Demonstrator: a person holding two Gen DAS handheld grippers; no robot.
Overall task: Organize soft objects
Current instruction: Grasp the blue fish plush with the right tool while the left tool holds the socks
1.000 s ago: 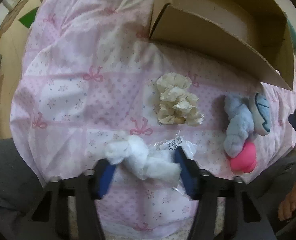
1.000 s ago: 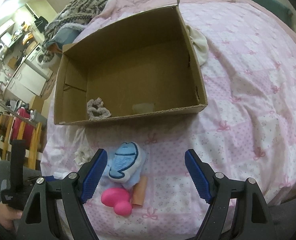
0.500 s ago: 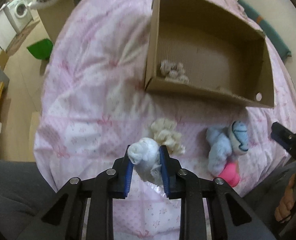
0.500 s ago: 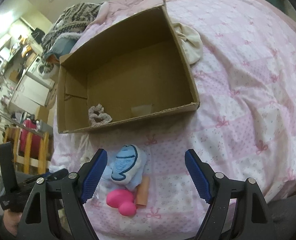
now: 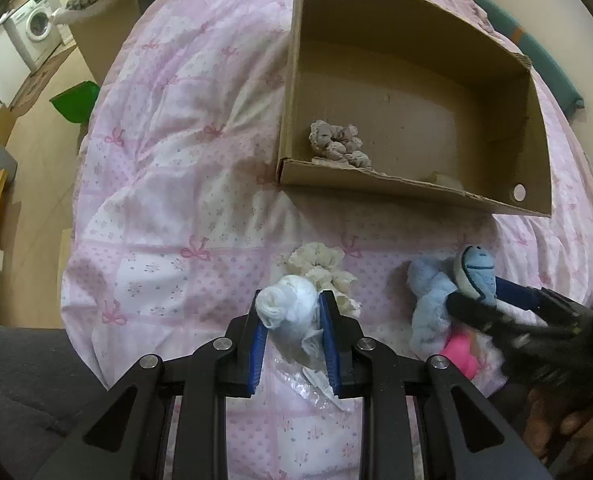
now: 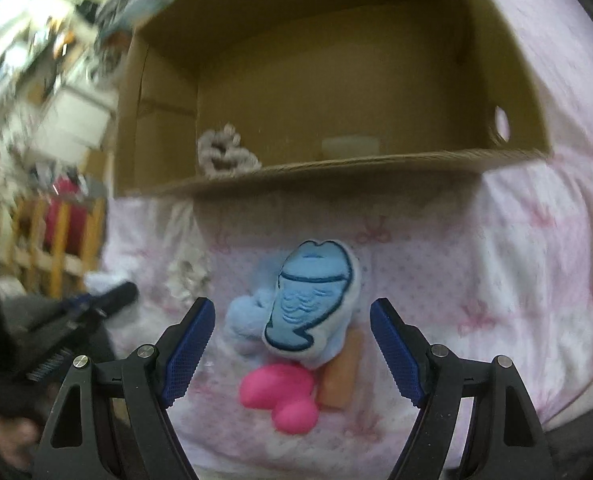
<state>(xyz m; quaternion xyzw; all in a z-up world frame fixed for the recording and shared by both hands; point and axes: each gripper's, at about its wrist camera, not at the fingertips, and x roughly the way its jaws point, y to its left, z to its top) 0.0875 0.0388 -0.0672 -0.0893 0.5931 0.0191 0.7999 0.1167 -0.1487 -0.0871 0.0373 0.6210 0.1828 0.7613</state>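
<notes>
We have the left gripper [image 5: 292,332] clamped on a white cloth bundle [image 5: 286,308], lifted clear of the pink bow-print quilt [image 5: 168,200], with a scrap of clear plastic wrap [image 5: 312,384] trailing beneath it. Our right gripper [image 6: 290,344] stands wide apart around the blue plush toy [image 6: 310,304], its pads to either side and touching nothing yet (this view is blurred, so fine contact is hard to judge). The plush lies on the quilt against a pink rubbery toy [image 6: 280,398] and a small orange block [image 6: 340,376]. A cream scrunchie [image 5: 320,268] sits just beyond the bundle.

The cardboard box [image 5: 376,182] ahead already holds a grey scrunchie [image 5: 338,144], so we judge the step in hand to be carrying the bundle to the box. Next we need to clear the near wall, then release; the right should close on the plush alone, not its neighbours.
</notes>
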